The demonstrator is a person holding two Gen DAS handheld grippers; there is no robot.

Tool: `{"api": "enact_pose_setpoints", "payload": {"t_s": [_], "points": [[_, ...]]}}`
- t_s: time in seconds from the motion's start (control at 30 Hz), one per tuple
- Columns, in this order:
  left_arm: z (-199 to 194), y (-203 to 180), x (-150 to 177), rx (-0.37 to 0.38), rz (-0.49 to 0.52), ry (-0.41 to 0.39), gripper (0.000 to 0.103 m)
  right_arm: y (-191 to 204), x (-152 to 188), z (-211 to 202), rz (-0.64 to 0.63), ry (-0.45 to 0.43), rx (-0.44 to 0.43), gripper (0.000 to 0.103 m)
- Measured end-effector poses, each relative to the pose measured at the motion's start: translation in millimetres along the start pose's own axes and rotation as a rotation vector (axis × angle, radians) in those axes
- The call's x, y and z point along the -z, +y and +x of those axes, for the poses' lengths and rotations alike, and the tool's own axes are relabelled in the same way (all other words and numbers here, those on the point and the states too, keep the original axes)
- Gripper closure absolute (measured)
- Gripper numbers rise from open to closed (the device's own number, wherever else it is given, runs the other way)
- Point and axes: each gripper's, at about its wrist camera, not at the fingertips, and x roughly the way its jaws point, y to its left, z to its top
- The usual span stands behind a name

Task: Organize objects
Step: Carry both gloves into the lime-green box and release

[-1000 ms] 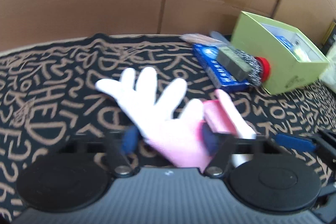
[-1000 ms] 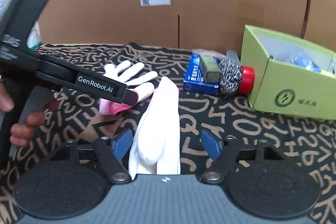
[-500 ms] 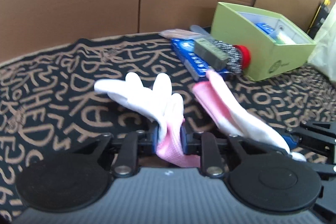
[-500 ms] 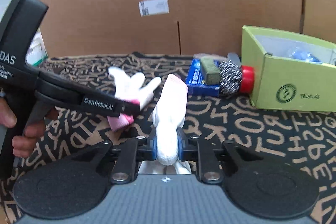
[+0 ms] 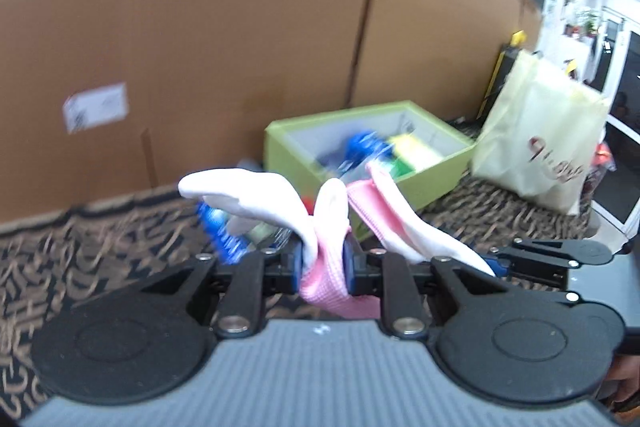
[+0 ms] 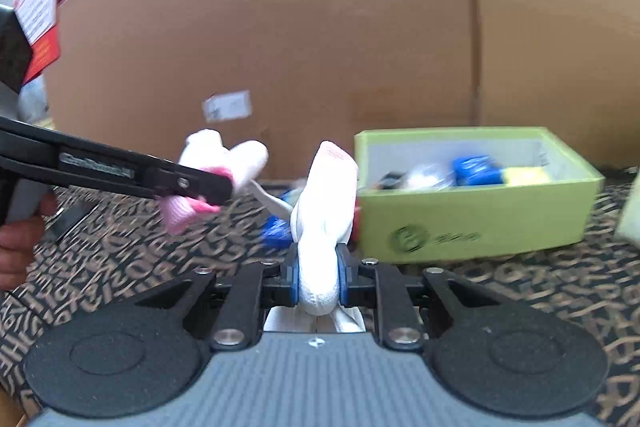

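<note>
1. Left claw (image 5: 322, 261): pressed together on the pink knitted cuff of a white cotton work glove (image 5: 280, 203). The glove's fingers flop toward the upper left of the left wrist frame, clear of the tabletop (image 5: 100, 251). A cuff grip likely keeps the limp fingers free.
2. Right claw (image 6: 318, 277): clamped on a second white cotton glove with a pink cuff (image 6: 326, 195), held at the finger end. The cuff stands upright at frame centre, also off the cloth.
3. Open lime-green cardboard box (image 6: 476, 215): sits right of centre on the patterned black-and-tan cloth. It already holds blurred blue and yellow items and is the probable destination, so both gloves are held facing it.
4. Brown corrugated cardboard wall (image 6: 320, 47): fills the background.
5. Cream fabric bag (image 5: 548, 151): stands right of the box.
</note>
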Motion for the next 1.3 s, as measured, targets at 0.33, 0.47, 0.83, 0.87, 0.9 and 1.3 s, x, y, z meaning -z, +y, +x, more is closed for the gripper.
{"api": "enact_pose_setpoints", "payload": {"t_s": [0.33, 0.47, 0.83, 0.87, 0.9, 1.3], "points": [[47.5, -56.4, -76.0, 0.029, 0.085, -0.06, 0.083, -72.2, -43.6, -7.2, 0.041, -0.078, 0.179, 0.083], [89.4, -67.5, -95.3, -0.049, 0.118, -0.043, 0.083, -97.5, -58.8, 10.7, 0.068, -0.09, 0.233, 0.083], [183.8, -63.3, -109.0, -0.084, 0.121, 0.029, 0.081, -144.1, -78.0, 85.4, 0.202, -0.092, 0.267, 0.083], [191.4, -61.5, -106.8, -0.092, 0.125, 0.035, 0.076, -145.5, -75.3, 92.8, 0.208, -0.085, 0.27, 0.08], [198.4, -58.9, -103.9, -0.096, 0.127, 0.038, 0.063, -147.7, -72.1, 101.4, 0.206, -0.071, 0.269, 0.069], [193.3, -36.7, -71.8, -0.224, 0.078, -0.028, 0.0, -148.4, -46.5, 92.2, 0.112, -0.032, 0.395, 0.028]]}}
